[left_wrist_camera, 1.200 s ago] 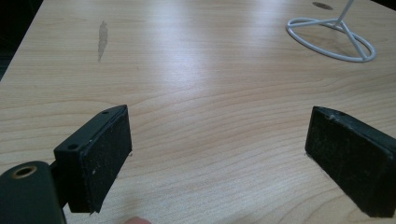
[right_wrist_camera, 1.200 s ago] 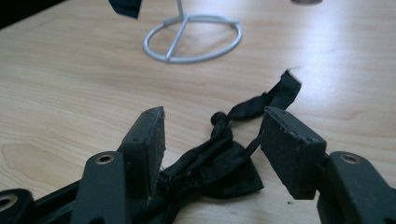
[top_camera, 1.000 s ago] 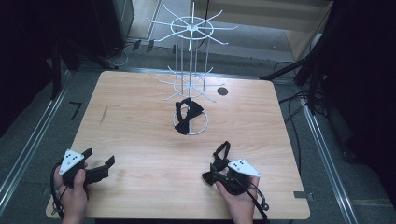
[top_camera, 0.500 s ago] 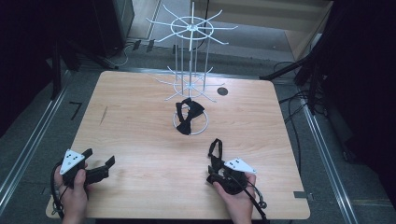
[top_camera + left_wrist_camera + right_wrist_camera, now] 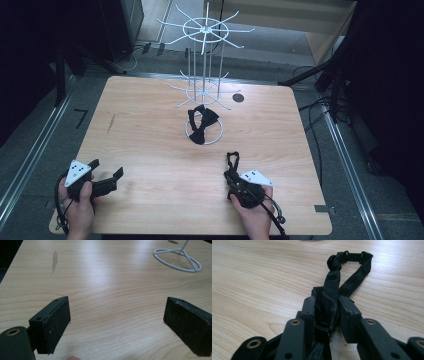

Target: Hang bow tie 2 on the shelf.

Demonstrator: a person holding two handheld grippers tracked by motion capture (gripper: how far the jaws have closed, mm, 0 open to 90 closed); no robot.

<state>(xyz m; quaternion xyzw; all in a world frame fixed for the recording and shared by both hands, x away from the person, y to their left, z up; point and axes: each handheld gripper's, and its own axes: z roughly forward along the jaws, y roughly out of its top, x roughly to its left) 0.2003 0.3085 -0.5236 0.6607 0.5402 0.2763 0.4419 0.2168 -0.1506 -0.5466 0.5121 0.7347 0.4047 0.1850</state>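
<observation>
**Right gripper pinches a bow tie near the table's front edge**

At left, the left gripper (image 5: 106, 172) rests on the wooden table (image 5: 150, 130), jaws wide with nothing between. A 2nd bow tie (image 5: 202, 123) lies at the white wire rack (image 5: 205, 75). At right, the right gripper (image 5: 233, 167) has just been closing and now clamps a black bow tie (image 5: 332, 297), its strap trailing on the table

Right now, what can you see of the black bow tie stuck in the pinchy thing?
The bow tie is black cloth with a slight sheen, bunched up between the closed jaws of the right gripper, which have just been closing on it. Its thin strap loops forward onto the wooden table, ending in a small black plastic clasp. One strap end is knotted near the clasp. It lies near the table's front edge, apart from the white wire stand.
</observation>
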